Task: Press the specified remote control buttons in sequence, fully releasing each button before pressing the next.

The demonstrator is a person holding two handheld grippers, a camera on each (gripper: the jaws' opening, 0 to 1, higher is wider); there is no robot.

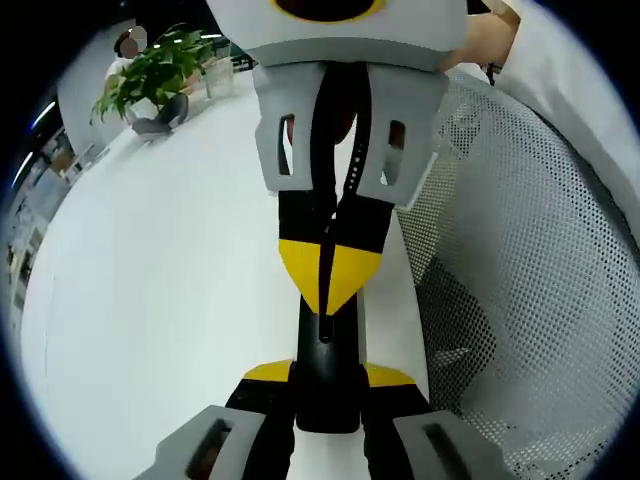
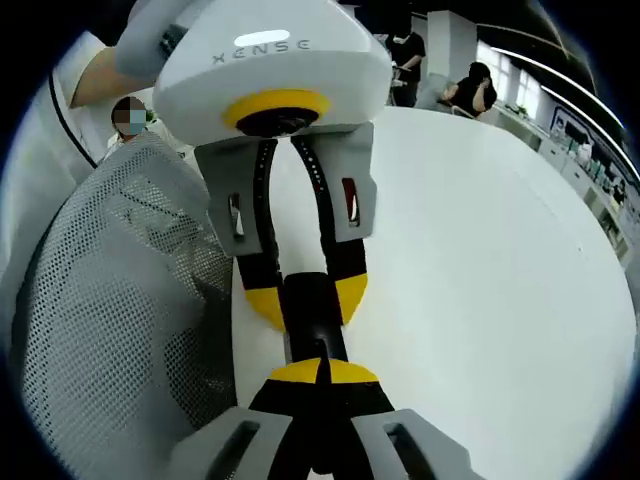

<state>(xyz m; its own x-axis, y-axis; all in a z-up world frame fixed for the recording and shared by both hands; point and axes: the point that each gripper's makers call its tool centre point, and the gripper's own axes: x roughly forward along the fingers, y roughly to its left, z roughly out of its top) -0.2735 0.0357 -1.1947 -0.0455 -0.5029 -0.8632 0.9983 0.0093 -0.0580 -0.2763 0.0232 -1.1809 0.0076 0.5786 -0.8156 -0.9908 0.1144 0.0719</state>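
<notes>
The left gripper (image 1: 327, 405) clamps one end of a black remote (image 2: 312, 315) over the white table (image 1: 160, 300); the right gripper (image 2: 318, 378) has its jaws pressed together at the other end. "XENSE" reads on the left gripper's housing.

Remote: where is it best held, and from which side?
Grip the remote by its two long narrow edges near one end, coming in along its length, as the left tool does. That probably leaves its face free for the right tool.
</notes>
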